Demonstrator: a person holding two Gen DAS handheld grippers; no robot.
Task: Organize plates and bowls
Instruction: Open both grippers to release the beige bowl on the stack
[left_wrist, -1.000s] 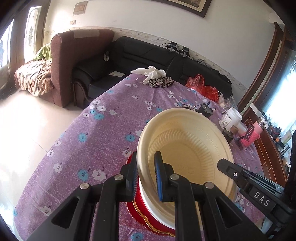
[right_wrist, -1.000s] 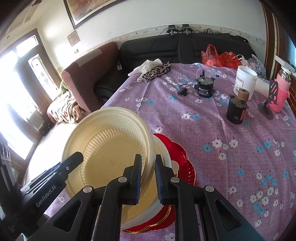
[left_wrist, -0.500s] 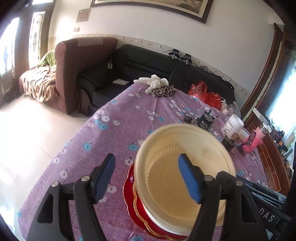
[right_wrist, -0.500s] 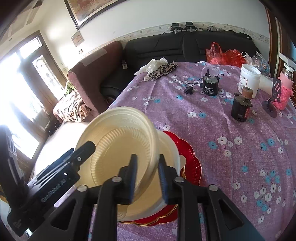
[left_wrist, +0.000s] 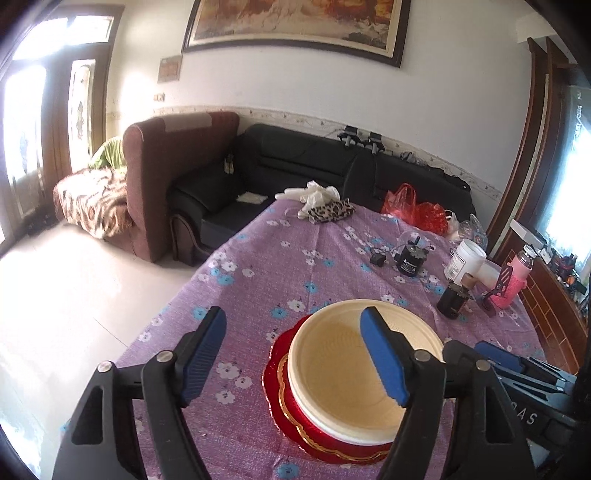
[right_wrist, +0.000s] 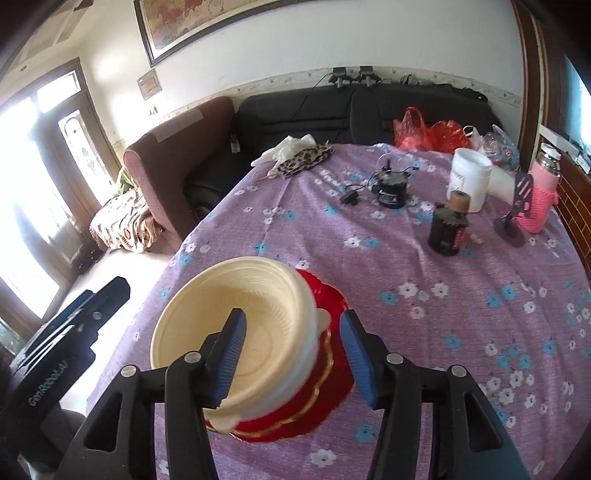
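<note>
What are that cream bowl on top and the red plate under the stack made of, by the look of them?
The cream bowl looks like thin moulded disposable plastic or pulp: matte, with fine ribs round its wall; which one I cannot tell. The red plate seems glossy plastic, judging by its shine, scalloped edge and gold trim. A white bowl between them looks smooth, material unclear.

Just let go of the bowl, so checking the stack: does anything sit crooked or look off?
Yes, mildly. The cream bowl sits tilted and off-centre on the white dish over the red plate, leaning toward the table edge. Both the left gripper and right gripper stand open, clear of it.
</note>
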